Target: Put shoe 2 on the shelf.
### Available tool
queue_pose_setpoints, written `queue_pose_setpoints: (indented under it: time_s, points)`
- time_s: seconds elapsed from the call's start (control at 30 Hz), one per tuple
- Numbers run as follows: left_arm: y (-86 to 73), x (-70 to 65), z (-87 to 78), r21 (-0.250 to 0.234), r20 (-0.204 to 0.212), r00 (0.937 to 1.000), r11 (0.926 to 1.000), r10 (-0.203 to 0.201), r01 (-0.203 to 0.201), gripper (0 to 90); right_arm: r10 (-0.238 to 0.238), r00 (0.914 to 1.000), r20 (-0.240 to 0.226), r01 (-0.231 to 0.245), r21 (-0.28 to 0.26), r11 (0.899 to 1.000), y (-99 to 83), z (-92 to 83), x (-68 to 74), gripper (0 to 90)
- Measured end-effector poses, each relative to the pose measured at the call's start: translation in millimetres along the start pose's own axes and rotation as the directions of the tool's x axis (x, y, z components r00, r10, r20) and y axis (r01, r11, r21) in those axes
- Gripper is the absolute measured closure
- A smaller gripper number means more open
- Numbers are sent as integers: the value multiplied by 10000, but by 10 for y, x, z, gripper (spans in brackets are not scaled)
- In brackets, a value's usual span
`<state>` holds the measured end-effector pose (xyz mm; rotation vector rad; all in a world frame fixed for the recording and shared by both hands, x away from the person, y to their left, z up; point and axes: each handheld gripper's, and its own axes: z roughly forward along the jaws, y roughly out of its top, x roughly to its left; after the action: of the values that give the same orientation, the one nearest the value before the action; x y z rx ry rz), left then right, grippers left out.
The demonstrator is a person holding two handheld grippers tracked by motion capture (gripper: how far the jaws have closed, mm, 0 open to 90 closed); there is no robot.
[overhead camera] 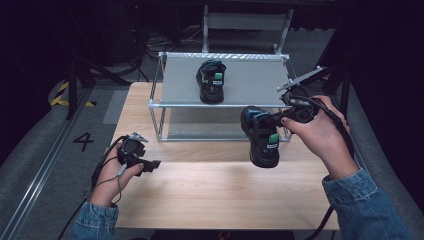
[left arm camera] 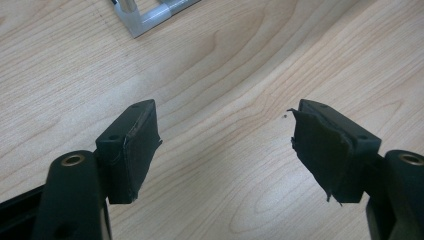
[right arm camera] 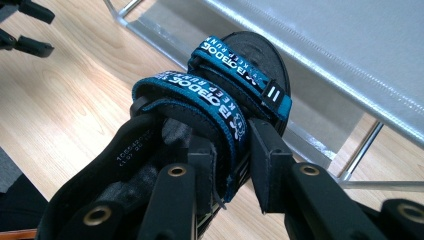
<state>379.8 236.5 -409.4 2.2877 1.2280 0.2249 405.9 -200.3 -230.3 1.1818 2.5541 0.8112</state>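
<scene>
1. Dark floor and black drapes ring a pale wooden counter (overhead camera: 200,195), with cables on the floor at about 11 o'clock from its centre.
2. At the counter's 12 o'clock edge stands a metal-framed shoe rack (overhead camera: 250,82) with a grey upper shelf; its one occupant is a black shoe on the shelf (overhead camera: 212,81), upright, with a green tag on its strap.
3. The lower level of the rack, seen through the frame, looks bare wood.
4. At about 3 o'clock from the counter's centre, the right tongs (overhead camera: 280,119) are clenched on a second shoe, the held shoe (overhead camera: 262,136), which hangs clear of the counter just in front of the rack's right front post.
5. In the right gripper view the jaws pinch the shoe's side wall and a strap at the collar: one jaw inside the opening, the other outside.
6. The held shoe (right arm camera: 200,130) is black with two teal straps carrying white lettering, a black tab with two white bars on the front strap, and small white print on the inner lining.
7. In the high view a green tag shows near its heel.
8. At about 9 o'clock, the left tongs (overhead camera: 150,165) rest low over the counter, released, with bare wood between the jaws (left arm camera: 225,150).
</scene>
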Motion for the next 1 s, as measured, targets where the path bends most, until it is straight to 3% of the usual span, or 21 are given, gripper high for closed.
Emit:
queue_pose_setpoints:
  time_s: [0.4,1.0]
  points:
    - [6,-3,-11,-15,-13,10000,10000,-11,11,271,85,10000,4,-85,-327,9994,168,-98,-71,735]
    - [-96,16,-74,-65,-26,10000,9999,-94,94,271,285,9992,293,-271,-466,9985,478,-10,-238,735]
